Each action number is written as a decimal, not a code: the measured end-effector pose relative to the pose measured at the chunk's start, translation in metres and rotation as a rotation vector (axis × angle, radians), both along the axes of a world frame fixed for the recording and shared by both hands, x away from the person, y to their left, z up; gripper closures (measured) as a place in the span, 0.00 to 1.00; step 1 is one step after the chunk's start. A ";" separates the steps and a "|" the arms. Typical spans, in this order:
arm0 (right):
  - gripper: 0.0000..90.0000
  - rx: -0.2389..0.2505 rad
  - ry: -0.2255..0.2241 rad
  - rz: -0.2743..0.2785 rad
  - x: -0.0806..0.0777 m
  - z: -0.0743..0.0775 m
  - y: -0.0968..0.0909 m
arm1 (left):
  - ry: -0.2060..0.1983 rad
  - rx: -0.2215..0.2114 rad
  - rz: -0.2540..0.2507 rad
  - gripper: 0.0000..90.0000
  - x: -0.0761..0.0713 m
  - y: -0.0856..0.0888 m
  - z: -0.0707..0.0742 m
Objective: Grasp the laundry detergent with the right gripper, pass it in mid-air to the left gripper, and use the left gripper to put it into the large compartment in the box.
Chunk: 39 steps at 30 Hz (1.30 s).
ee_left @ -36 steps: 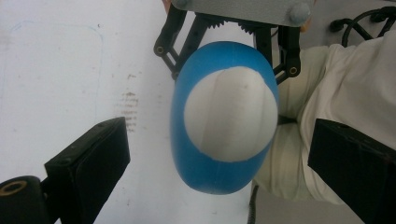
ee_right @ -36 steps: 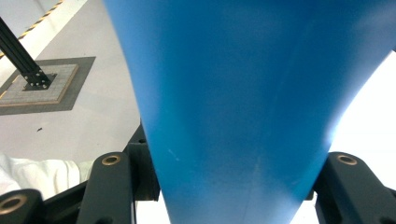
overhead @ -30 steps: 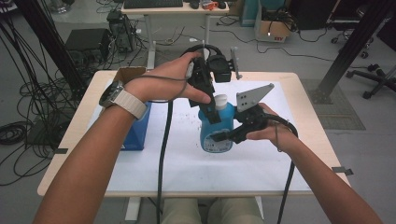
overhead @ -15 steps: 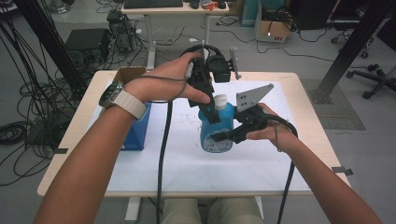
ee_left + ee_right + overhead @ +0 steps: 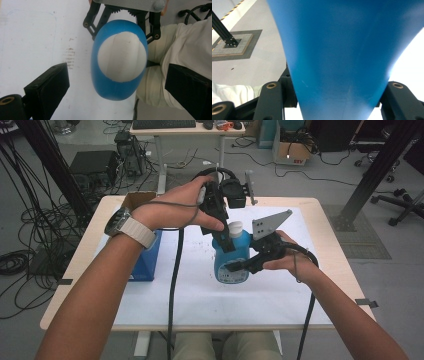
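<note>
right gripper (image 5: 239, 266): fingers squeeze blue bottle (image 5: 232, 262) | left gripper (image 5: 115, 87): fingers wide apart above white cap (image 5: 121, 57) | risk: bottle may twist and slip if cap sticks

You cannot read any text here. The label on your blue bottle (image 5: 231, 260) is too small and blurred, and the red mark on the cardboard box (image 5: 291, 153) also.

Blue bottle (image 5: 231, 262) with white cap (image 5: 235, 228), blue box (image 5: 147, 257), white mat (image 5: 200, 295) on pale wooden table (image 5: 75, 270)
</note>
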State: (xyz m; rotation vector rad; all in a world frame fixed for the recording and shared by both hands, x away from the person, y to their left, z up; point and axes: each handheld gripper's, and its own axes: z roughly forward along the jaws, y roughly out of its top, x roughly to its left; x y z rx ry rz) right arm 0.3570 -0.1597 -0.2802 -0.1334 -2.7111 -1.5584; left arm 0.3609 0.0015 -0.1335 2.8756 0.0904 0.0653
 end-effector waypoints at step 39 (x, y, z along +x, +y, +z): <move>0.48 0.002 0.008 -0.017 0.000 0.000 -0.002 | -0.001 0.005 0.001 0.07 0.000 0.000 0.000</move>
